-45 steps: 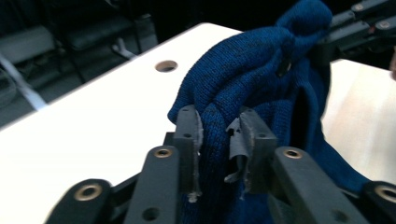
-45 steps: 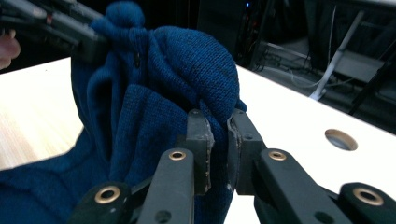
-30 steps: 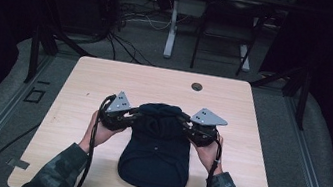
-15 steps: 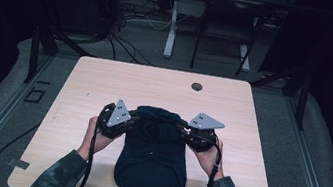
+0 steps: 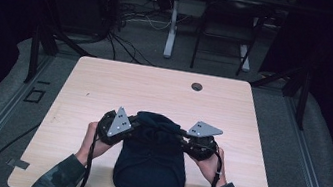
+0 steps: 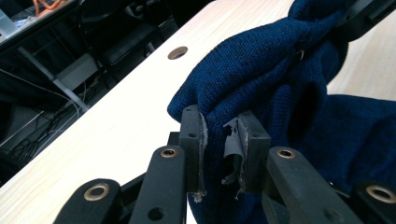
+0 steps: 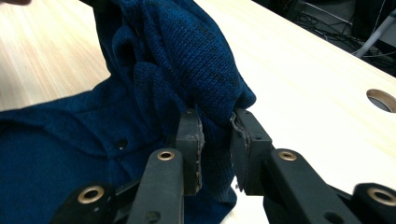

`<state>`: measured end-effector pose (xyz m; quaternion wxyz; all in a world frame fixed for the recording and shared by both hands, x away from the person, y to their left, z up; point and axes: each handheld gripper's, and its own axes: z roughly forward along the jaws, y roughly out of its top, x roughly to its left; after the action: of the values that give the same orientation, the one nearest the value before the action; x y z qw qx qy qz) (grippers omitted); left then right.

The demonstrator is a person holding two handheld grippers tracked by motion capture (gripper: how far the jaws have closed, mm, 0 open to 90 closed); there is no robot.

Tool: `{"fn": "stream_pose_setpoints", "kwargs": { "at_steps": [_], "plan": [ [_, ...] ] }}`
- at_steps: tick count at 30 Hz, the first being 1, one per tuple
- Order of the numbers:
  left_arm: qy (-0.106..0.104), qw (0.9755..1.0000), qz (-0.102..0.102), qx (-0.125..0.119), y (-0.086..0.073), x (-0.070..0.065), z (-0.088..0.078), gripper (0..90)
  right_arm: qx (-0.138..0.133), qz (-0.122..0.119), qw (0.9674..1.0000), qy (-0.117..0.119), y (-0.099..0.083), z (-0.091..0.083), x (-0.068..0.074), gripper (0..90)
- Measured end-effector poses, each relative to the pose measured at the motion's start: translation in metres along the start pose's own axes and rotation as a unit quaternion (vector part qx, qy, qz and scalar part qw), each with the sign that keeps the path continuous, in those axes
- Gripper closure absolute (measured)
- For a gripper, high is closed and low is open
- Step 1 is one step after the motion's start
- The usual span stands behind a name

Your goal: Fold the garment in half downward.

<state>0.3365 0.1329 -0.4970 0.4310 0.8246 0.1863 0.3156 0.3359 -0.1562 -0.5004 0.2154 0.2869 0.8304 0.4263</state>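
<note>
I read no brand, label or writing anywhere, and I see no containers. The dark navy knitted garment (image 5: 150, 164) lies in the lower middle of the high view on the pale wooden table (image 5: 105, 84), its lower part flat toward the bottom edge and its upper end bunched and lifted between my two tools. My left gripper (image 5: 123, 128) sits at the garment's upper left corner; in the left gripper view its black jaws pinch a fold of the knit (image 6: 261, 93) between the worn pads. My right gripper (image 5: 187, 142) is at the upper right corner, and in the right gripper view its jaws likewise clamp a thick fold of the blue knit (image 7: 196, 70); those jaws have just been easing apart slightly with the fabric still squeezed between them. A small dark button (image 7: 122, 143) shows on the flat part at the left of that view. The round cable hole (image 5: 197, 86) sits above centre in the high view, well apart from the garment. Compared with a second ago, the left gripper has shifted inward and the raised fold looks more gathered.
</note>
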Motion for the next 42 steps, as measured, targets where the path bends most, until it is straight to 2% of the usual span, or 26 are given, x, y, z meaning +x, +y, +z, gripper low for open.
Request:
{"fn": "stream_pose_setpoints", "kwargs": {
  "at_steps": [6,11,15,22,27,32,36,40,42],
  "plan": [
    [-0.007,1.0000,-0.003,-0.002,-0.008,-0.011,-0.006,72.8,0.005,-0.005,1.0000,0.002,-0.006,-0.003,0.005,72.7],
    [-0.030,0.9994,-0.013,-0.002,-0.016,-0.013,-0.012,72.0,0.011,-0.013,0.9998,0.008,-0.010,-0.006,0.012,72.4],
    [-0.039,0.9991,-0.020,-0.002,-0.021,-0.016,-0.016,72.0,0.012,-0.019,0.9997,0.010,-0.012,-0.007,0.018,72.6],
    [-0.047,0.9988,-0.015,0.000,-0.029,-0.025,-0.025,71.7,0.011,-0.021,0.9995,0.020,-0.018,-0.008,0.026,72.4],
    [-0.050,0.9987,-0.009,0.002,-0.035,-0.033,-0.029,71.3,0.020,-0.033,0.9990,0.022,-0.023,-0.008,0.032,71.9],
    [-0.058,0.9982,-0.017,0.003,-0.041,-0.036,-0.030,70.4,0.022,-0.031,0.9988,0.031,-0.027,-0.008,0.035,71.2],
    [-0.089,0.9951,-0.039,0.014,-0.047,-0.036,-0.031,69.0,0.028,-0.035,0.9984,0.035,-0.030,-0.008,0.039,70.0],
    [-0.104,0.9931,-0.050,0.023,-0.051,-0.039,-0.031,67.2,0.036,-0.025,0.9981,0.043,-0.035,-0.008,0.040,68.6],
    [-0.116,0.9909,-0.063,0.024,-0.053,-0.039,-0.032,65.3,0.041,-0.025,0.9978,0.047,-0.038,-0.008,0.041,67.9]
  ]
}}
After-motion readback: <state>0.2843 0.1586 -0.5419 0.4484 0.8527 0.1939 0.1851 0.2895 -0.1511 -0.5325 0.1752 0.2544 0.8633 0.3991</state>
